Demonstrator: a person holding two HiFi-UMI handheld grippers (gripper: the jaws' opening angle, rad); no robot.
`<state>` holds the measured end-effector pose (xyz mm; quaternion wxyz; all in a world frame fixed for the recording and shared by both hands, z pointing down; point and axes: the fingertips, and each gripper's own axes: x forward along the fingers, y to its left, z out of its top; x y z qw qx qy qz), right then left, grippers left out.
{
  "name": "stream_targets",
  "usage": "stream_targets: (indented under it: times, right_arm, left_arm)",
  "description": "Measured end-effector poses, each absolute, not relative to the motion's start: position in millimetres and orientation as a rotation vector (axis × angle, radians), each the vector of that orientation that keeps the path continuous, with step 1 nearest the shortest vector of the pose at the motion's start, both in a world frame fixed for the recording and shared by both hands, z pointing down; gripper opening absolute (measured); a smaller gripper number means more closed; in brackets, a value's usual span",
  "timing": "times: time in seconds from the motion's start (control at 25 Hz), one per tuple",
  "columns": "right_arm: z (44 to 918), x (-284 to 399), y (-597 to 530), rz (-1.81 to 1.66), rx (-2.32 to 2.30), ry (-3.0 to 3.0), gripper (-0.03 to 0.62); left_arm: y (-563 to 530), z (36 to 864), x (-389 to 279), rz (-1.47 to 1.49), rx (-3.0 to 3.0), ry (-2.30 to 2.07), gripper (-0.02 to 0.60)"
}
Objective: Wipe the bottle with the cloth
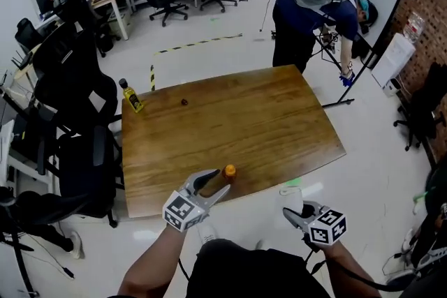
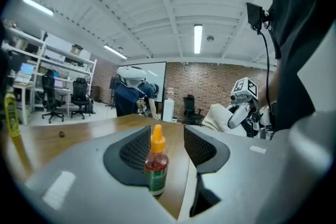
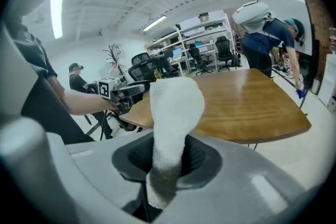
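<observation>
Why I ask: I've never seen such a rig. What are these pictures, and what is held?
No robot: a person holds tongs in each hand. One picture comes from a camera on the person's head, looking down at a wooden table; the other two come from cameras riding on each tongs. The left tongs stand open around an orange-capped bottle on the table, not pressing it. The right tongs are shut on a white cloth. A yellow bottle stands at the far corner.

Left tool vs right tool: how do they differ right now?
The left tool stands open around the orange-capped bottle, not pressing it; the right tool is shut on the white cloth. The left tool is at the table edge; the right tool hangs off the table. Both carry marker cubes.
</observation>
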<state>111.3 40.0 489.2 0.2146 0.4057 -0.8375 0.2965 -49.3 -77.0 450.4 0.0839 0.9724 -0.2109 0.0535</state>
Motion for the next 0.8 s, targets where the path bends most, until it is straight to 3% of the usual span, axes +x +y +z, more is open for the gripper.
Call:
stream_targets:
  times: [0.12,0.32,0.56,0.8]
  right_arm:
    - [467,114,44,0.785,1.059,-2.447,0.077]
    - [436,128,63,0.805,0.998,-2.615,0.077]
    - [427,144,87,0.840,0.915,-2.648,0.077]
    - [435,147,116,0.845,0.879,-2.654,0.077]
  left_arm:
    - [-44,434,-57,0.133,2.822,-0.825,0.194]
    - [34,434,-47,0.185,2.582,-1.056,0.017]
    - [108,450,-51,0.023,2.210,-1.182,0.017]
    - [147,441,-46,0.057,2.218,-1.181,0.017]
